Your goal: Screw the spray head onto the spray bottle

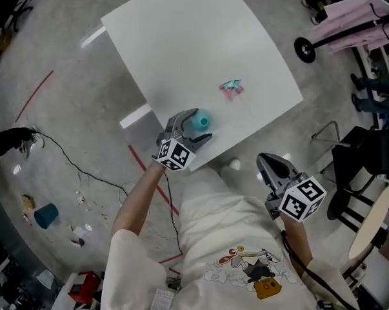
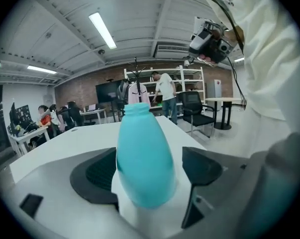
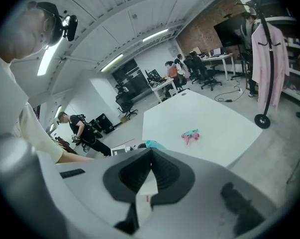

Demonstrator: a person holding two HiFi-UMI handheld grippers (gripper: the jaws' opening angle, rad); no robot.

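The bottle [image 1: 199,120] stands upright, neck open, at the near edge of the table [image 1: 181,44], with the left gripper [image 1: 193,126] released and its jaws spread wide on either side of the bottle, a gap showing at the right pad. The spray head [image 1: 231,89] lies on the table beyond the bottle, well apart from it. The right gripper [image 1: 275,166] is clenched on nothing, held off the table to the right of the bottle and nearer the person.

teal bottle [image 2: 145,158]; pink-and-teal spray head [image 1: 231,88]; white table [image 1: 181,37]
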